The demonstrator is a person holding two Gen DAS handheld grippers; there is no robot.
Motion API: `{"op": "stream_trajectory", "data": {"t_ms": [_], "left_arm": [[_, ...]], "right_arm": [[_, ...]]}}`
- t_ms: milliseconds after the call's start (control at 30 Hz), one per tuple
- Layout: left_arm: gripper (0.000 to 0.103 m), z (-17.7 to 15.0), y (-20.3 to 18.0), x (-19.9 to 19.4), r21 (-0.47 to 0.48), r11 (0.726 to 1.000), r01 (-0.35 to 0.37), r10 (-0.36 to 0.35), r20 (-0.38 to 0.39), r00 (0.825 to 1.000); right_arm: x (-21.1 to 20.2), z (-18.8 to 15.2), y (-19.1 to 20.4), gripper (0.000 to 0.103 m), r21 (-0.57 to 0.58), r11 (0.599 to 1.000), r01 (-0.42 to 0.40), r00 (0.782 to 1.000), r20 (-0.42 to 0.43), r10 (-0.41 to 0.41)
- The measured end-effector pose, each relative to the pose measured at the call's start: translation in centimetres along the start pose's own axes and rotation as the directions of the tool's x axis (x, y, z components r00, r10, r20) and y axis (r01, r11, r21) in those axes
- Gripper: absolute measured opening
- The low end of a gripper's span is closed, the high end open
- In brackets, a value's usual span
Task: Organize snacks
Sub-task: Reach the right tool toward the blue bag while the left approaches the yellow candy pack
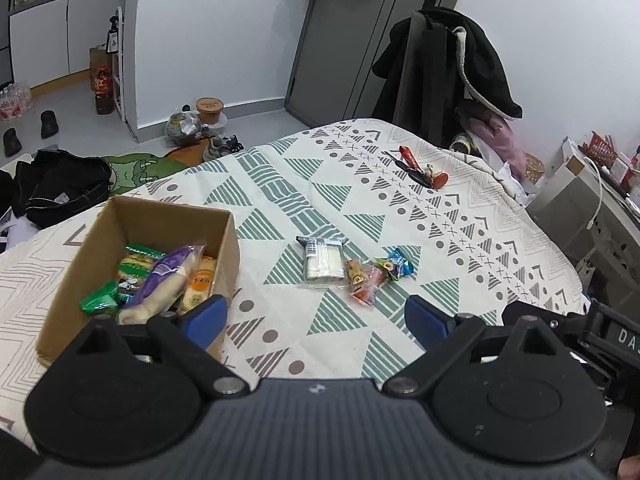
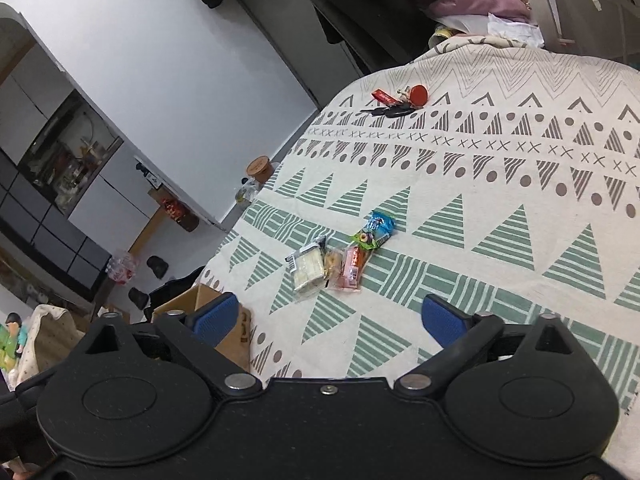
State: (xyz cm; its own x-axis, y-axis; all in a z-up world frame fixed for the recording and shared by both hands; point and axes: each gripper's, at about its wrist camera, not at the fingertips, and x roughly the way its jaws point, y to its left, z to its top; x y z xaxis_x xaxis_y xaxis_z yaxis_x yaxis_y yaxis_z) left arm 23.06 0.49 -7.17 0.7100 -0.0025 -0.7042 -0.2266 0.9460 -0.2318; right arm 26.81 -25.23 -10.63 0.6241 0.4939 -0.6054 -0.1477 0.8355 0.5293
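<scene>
We are working between picks: both tools are hanging over the patterned surface [image 1: 400,184] with nothing in them. The left tool [image 1: 316,316] is spread wide, blue pads apart, empty; the right tool [image 2: 330,316] is likewise released, nothing between its pads. The cardboard box [image 1: 120,216] is sitting at about 9 o'clock of the left tool, touching or just under its left pad in that view, and is already holding several snacks, among them a purple-wrapped bun [image 1: 168,276] and green packets [image 1: 98,302]. Loose snacks are still lying on the cloth at 12 o'clock of both tools: a clear white pack [image 1: 323,262], just beside it at 3 o'clock an orange-pink packet [image 1: 366,280], then a small green piece and a blue candy wrapper [image 1: 402,264] at the far end, all bunched and touching. A bunch of keys [image 1: 420,168] is lying well apart at 1 o'clock, not a snack. We are judging the step as reaching for the next loose item. The next move is calling for one tool to drop onto the cluster, straddle a single packet without dragging neighbours, clamp, then carry it over to the box at 9 o'clock.
</scene>
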Motion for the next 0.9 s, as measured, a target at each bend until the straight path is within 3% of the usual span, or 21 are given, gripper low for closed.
{"op": "stream_trajectory", "data": {"t_ms": [333, 600, 900], "left_arm": [[0.084, 0.4, -0.1, 4.6, -0.046, 0.999, 0.02, -0.021, -0.023, 1.0], [0.064, 0.7, -0.7, 8.6, -0.075, 0.996, 0.041, -0.045, -0.058, 0.997], [0.054, 1.6, -1.0, 13.3, -0.108, 0.993, 0.056, -0.068, -0.106, 0.992]], "right_arm": [[3.2, 0.5, -1.6, 0.073, 0.037, 0.999, 0.002, 0.999, -0.044, 0.0], [6.3, 1.7, -2.2, 0.066, 0.071, 0.997, -0.001, 0.999, -0.049, 0.004], [10.5, 3.0, -3.8, 0.06, 0.143, 0.989, 0.019, 0.998, -0.058, -0.011]]}}
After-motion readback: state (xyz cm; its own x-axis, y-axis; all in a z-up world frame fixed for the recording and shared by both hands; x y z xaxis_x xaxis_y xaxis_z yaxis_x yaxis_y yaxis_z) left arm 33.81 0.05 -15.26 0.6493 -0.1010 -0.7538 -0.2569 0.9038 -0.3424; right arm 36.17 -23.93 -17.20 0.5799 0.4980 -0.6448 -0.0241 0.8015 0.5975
